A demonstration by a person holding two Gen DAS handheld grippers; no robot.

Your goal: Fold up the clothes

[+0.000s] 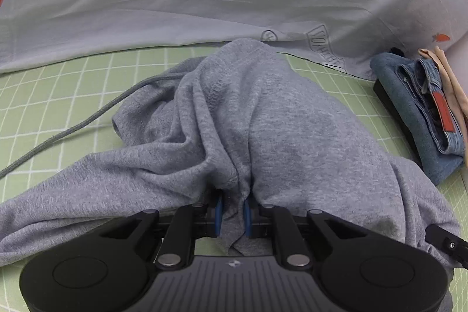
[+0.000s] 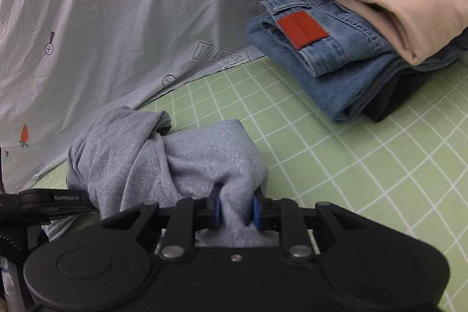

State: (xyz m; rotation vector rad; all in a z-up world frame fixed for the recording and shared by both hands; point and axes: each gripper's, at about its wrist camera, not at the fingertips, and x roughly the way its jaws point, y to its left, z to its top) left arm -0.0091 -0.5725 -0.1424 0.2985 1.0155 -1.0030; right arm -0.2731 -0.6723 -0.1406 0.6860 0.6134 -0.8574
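A grey sweat garment lies bunched on the green checked sheet, with a grey drawstring trailing left. My left gripper is shut on a fold of the grey cloth at its near edge. My right gripper is shut on another bunch of the same grey garment, which is gathered into a heap in front of it. The left gripper's body shows at the left of the right wrist view.
A stack of folded clothes stands at the right: blue jeans with a red patch, a beige garment on top, a black one beneath. The jeans also show in the left wrist view. A pale carrot-print cloth hangs behind.
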